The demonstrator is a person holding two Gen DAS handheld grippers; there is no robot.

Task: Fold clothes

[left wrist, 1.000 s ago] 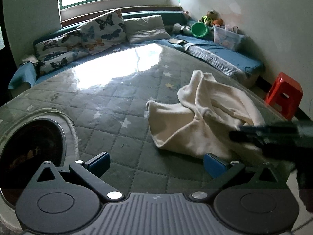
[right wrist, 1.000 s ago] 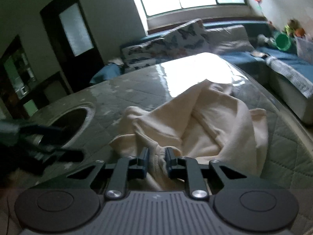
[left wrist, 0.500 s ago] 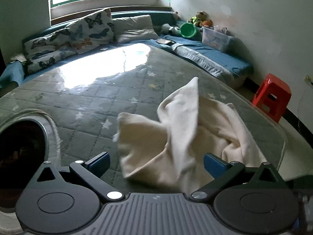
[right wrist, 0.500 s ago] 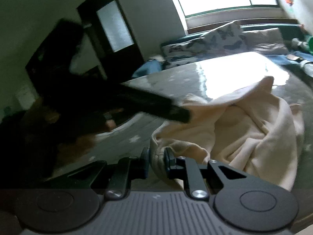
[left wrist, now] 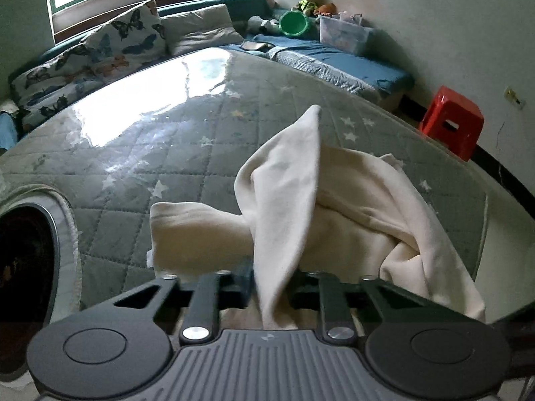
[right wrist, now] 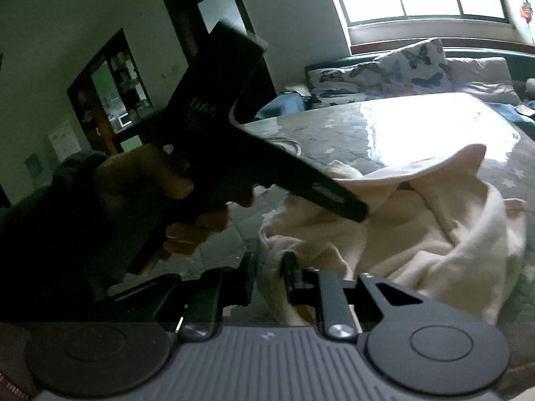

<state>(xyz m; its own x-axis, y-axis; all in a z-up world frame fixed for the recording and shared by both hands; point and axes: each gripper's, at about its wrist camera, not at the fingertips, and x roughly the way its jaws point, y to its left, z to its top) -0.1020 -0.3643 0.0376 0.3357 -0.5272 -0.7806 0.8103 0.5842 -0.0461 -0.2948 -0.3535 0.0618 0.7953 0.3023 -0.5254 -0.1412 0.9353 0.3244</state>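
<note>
A cream garment (left wrist: 351, 234) lies crumpled on the grey-green quilted mattress (left wrist: 167, 153), one fold standing up in a peak. My left gripper (left wrist: 269, 287) has a strip of that fold between its fingers; its jaws are closing and the pads pinch the cloth. In the right wrist view the garment (right wrist: 434, 234) spreads to the right. My right gripper (right wrist: 270, 277) grips a bunched edge at the near side, its jaws opening slightly with the cloth still pinched. The left gripper (right wrist: 354, 209), held by a hand (right wrist: 140, 180), reaches in from the left with its tip at the cloth.
A round dark opening (left wrist: 26, 267) sits at the mattress's left edge. Butterfly pillows (left wrist: 127, 40) line the far side under the window. A green bucket (left wrist: 294, 23) and clear box (left wrist: 344, 35) stand on the blue bench; a red stool (left wrist: 451, 120) is on the floor at the right.
The left gripper has gone from wide open to closed on a fold of the garment and has dropped lower. The right gripper has moved sideways, dragging its edge; the left gripper now fills its view.
</note>
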